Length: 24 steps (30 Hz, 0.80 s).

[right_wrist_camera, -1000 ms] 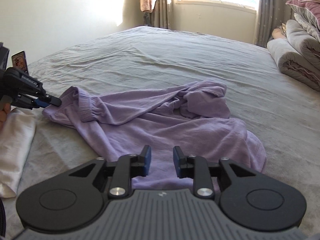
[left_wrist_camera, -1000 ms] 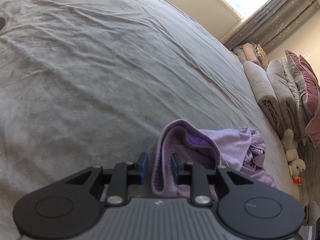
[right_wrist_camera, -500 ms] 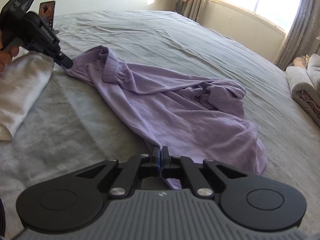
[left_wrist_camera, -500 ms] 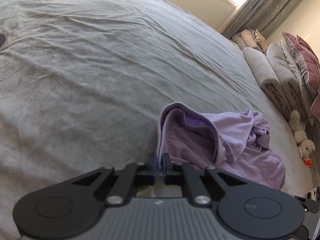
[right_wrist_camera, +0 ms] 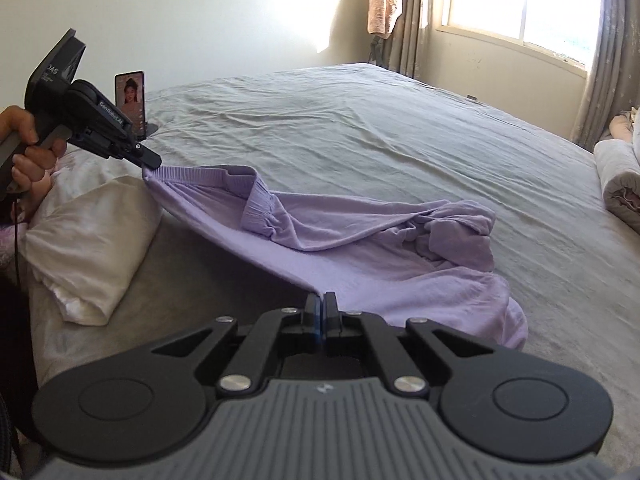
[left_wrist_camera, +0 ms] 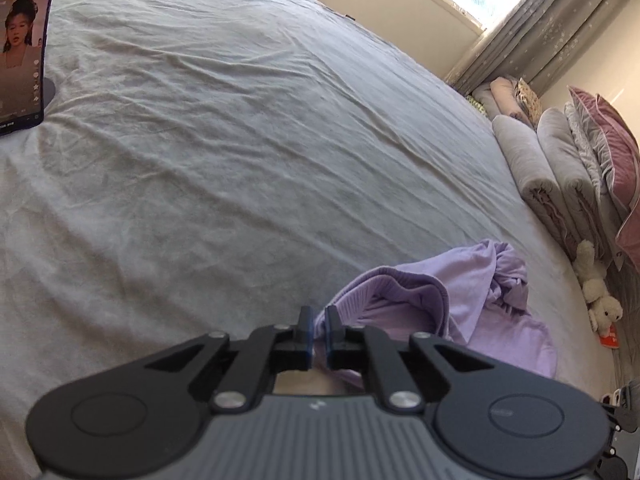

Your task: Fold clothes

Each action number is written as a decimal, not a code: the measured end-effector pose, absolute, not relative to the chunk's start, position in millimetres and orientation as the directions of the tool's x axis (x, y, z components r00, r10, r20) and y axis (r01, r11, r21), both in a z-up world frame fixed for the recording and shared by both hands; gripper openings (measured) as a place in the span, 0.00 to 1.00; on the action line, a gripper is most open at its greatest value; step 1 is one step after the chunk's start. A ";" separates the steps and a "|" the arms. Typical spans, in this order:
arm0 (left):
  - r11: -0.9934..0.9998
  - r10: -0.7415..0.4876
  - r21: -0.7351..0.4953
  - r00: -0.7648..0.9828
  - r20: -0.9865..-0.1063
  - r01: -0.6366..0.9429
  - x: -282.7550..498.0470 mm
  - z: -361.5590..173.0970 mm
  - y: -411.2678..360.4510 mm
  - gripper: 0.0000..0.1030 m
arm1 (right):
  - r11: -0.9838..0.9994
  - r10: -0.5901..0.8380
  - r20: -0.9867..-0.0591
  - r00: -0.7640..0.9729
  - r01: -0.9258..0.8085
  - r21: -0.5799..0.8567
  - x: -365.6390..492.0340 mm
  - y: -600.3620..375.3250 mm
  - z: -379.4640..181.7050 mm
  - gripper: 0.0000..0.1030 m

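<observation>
Lilac garment (right_wrist_camera: 360, 248) hangs taut between both tools above the grey bed (right_wrist_camera: 360, 128); left tool (left_wrist_camera: 317, 320) clamps its ribbed waistband; right tool (right_wrist_camera: 321, 304) pinches a hem edge; the rest trails on the sheet.

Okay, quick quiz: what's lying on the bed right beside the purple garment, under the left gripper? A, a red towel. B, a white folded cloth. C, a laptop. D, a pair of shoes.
B: a white folded cloth lies by the garment below the left gripper.
</observation>
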<state>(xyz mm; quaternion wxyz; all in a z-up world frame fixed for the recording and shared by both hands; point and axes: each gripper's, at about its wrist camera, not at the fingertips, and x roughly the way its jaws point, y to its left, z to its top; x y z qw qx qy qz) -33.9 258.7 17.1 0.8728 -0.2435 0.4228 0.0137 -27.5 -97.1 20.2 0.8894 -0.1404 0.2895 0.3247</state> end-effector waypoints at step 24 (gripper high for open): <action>0.950 -0.099 -0.274 0.690 -0.717 -0.149 -3.8 19.2 203.6 0.45 | 0.854 0.368 -0.655 0.659 -0.519 -0.043 -2.2 -105.8 8.5 0.38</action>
